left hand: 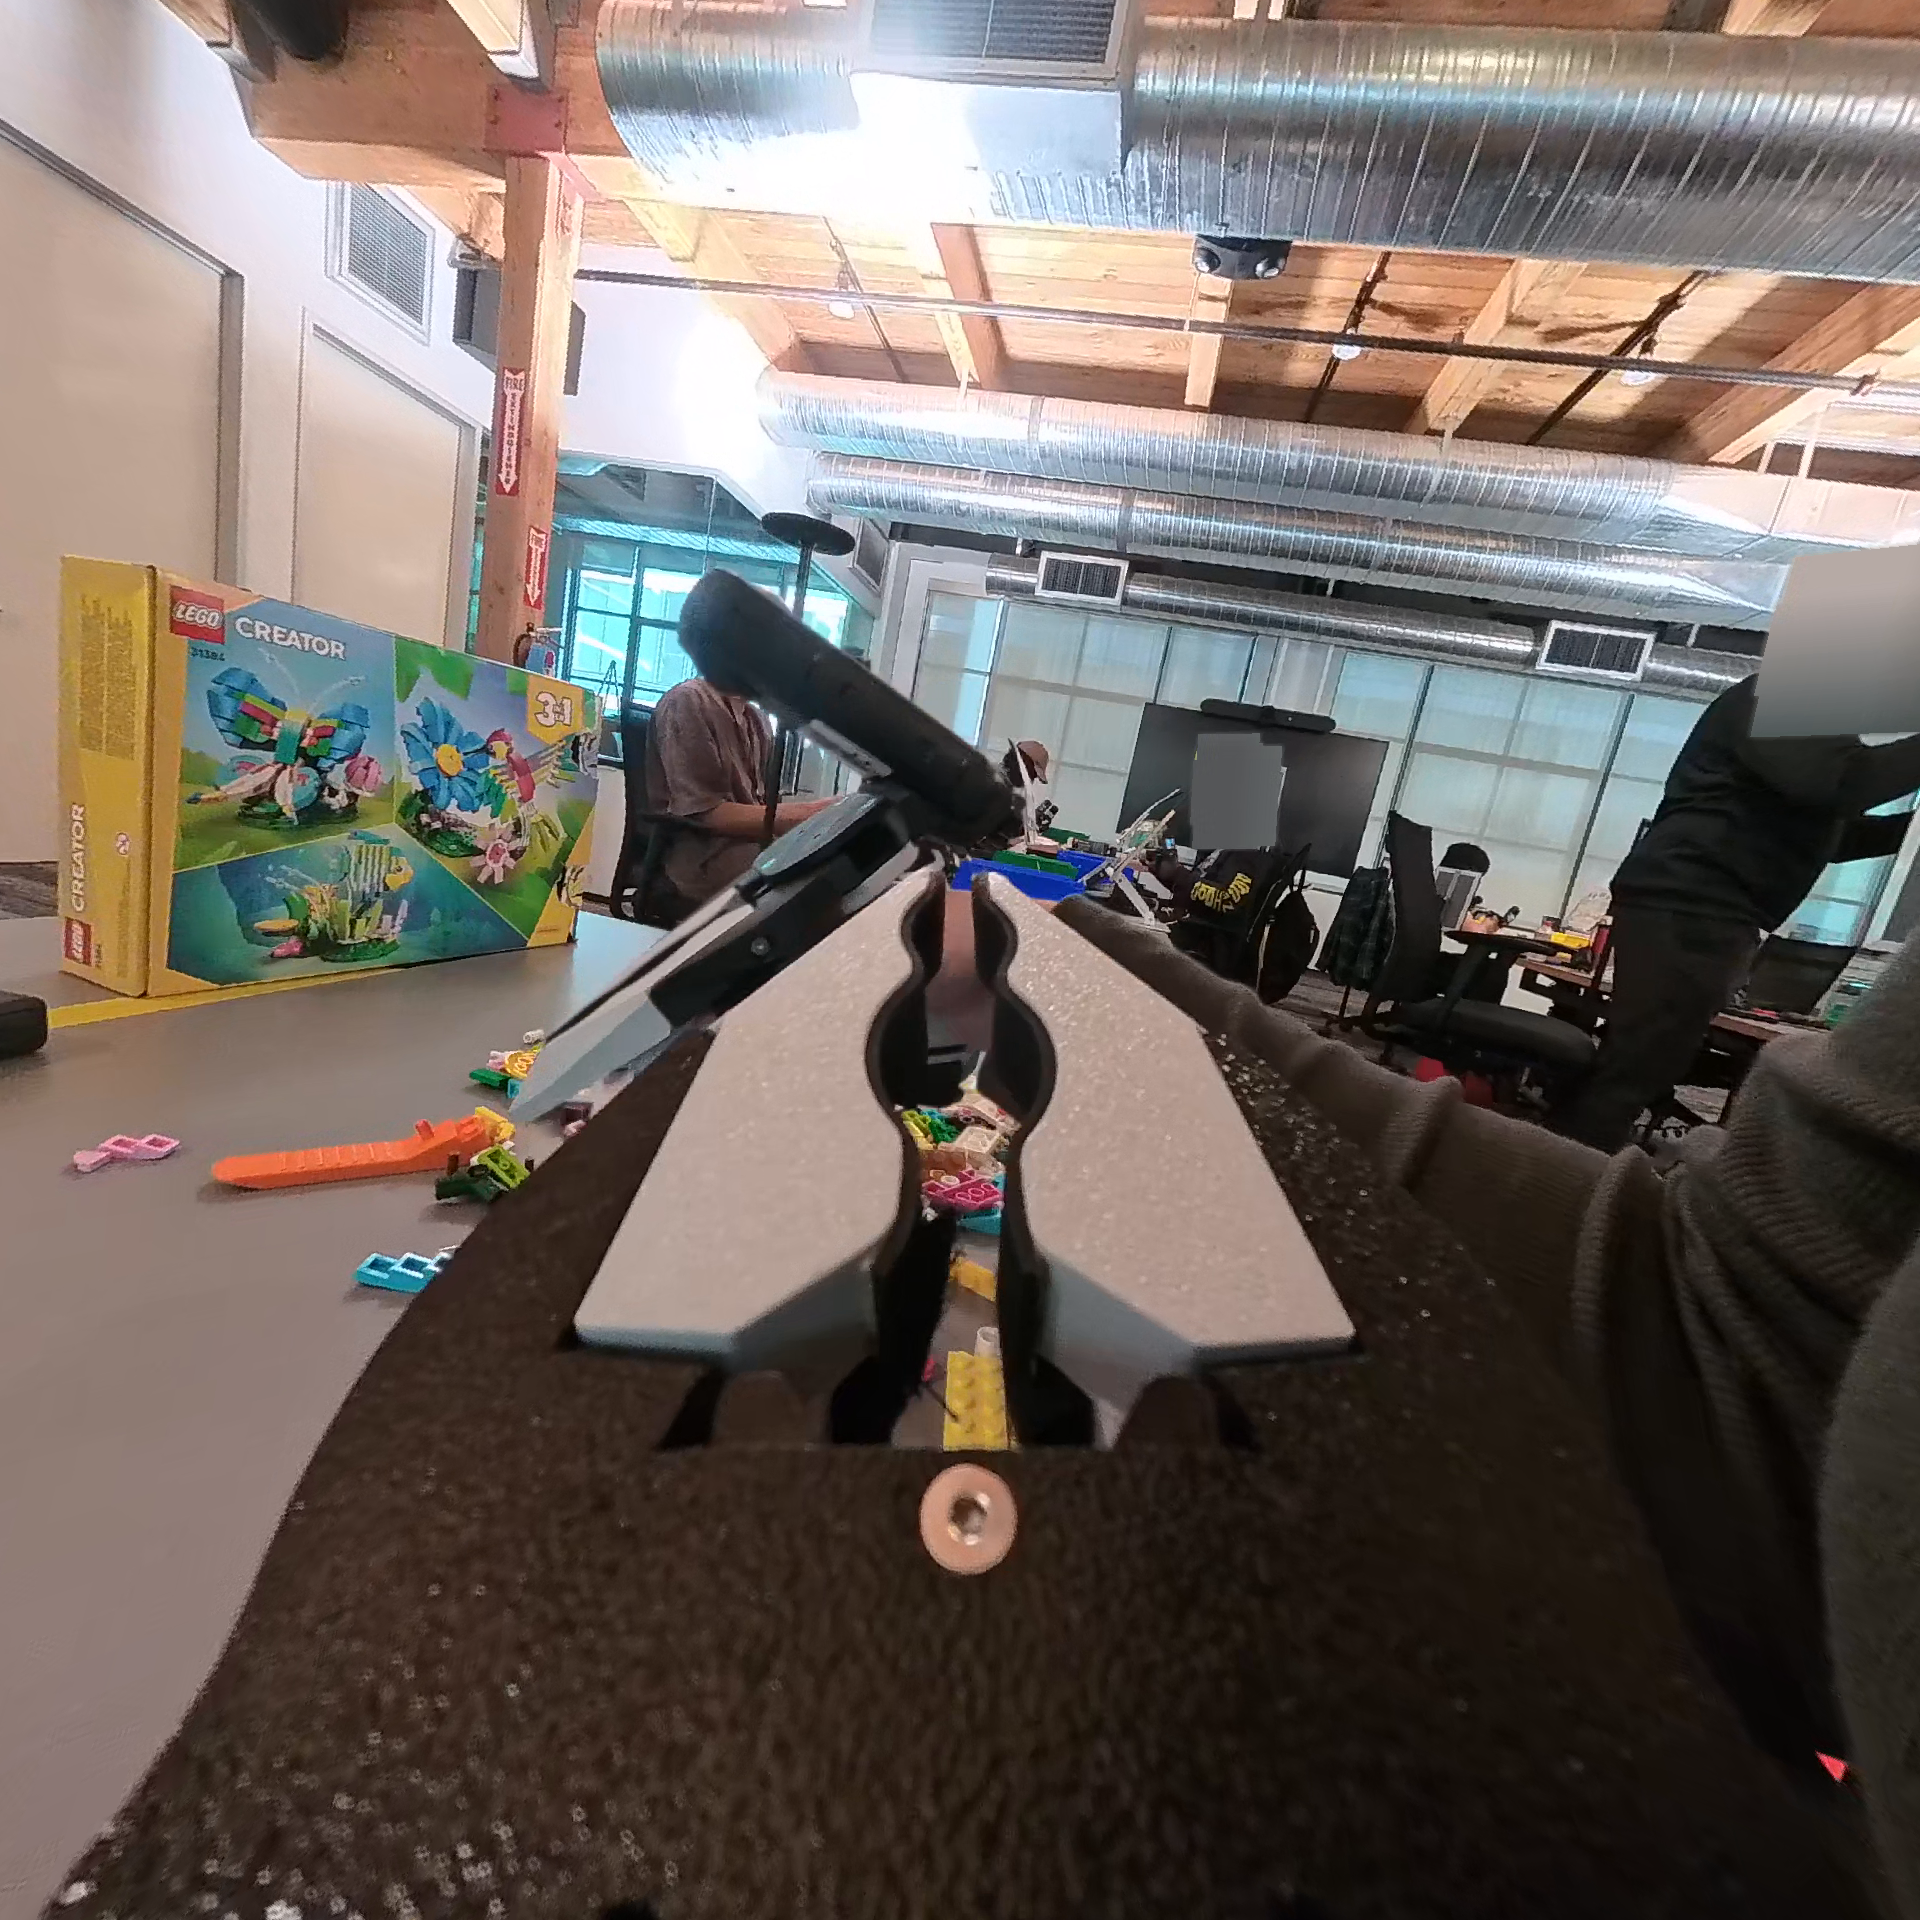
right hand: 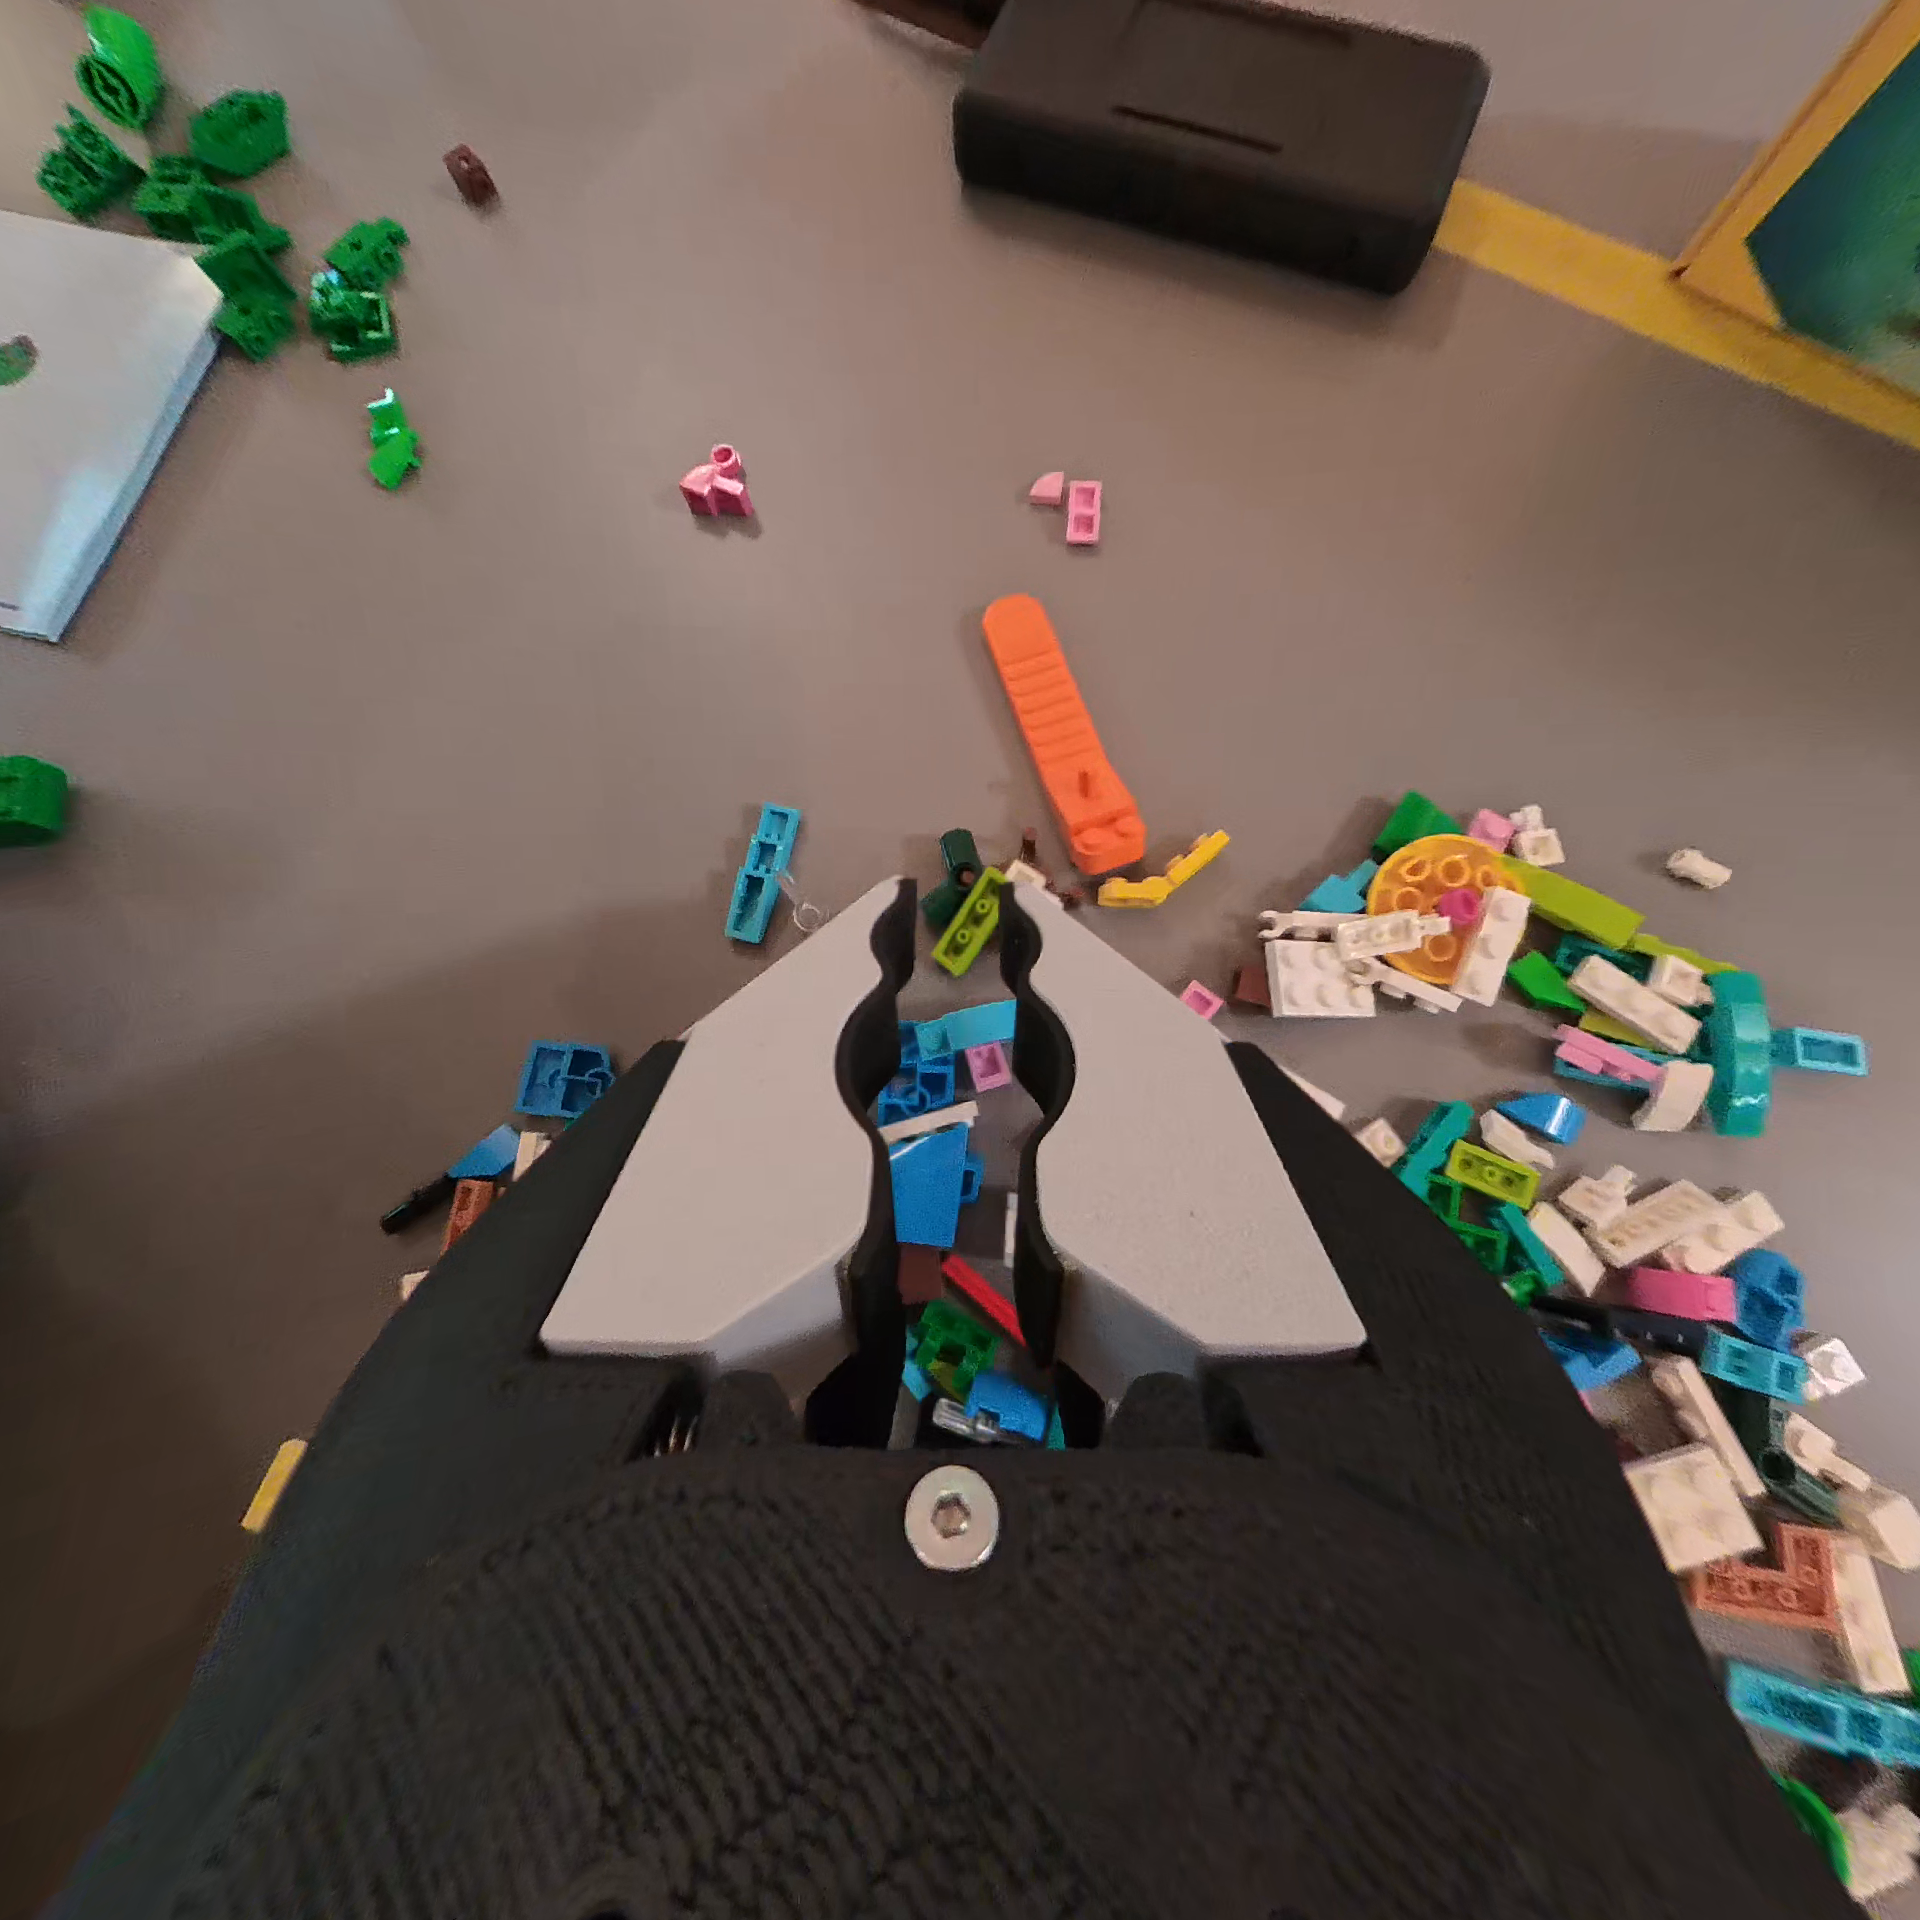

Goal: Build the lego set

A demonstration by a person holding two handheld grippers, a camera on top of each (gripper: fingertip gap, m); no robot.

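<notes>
The right gripper (right hand: 961, 914) hangs low over the heap of loose bricks (right hand: 1621, 1226), its jaws nearly closed around a lime green plate (right hand: 971, 920) standing on edge at the tips; whether the plate is truly pinched I cannot tell. Just beyond lies the orange brick separator (right hand: 1049, 727), farther left the green pieces (right hand: 223, 223). The left gripper (left hand: 961, 894) is raised and level, jaws almost together, apparently empty. Such a thin, tilted plate could twist out and drop back into the heap.
</notes>
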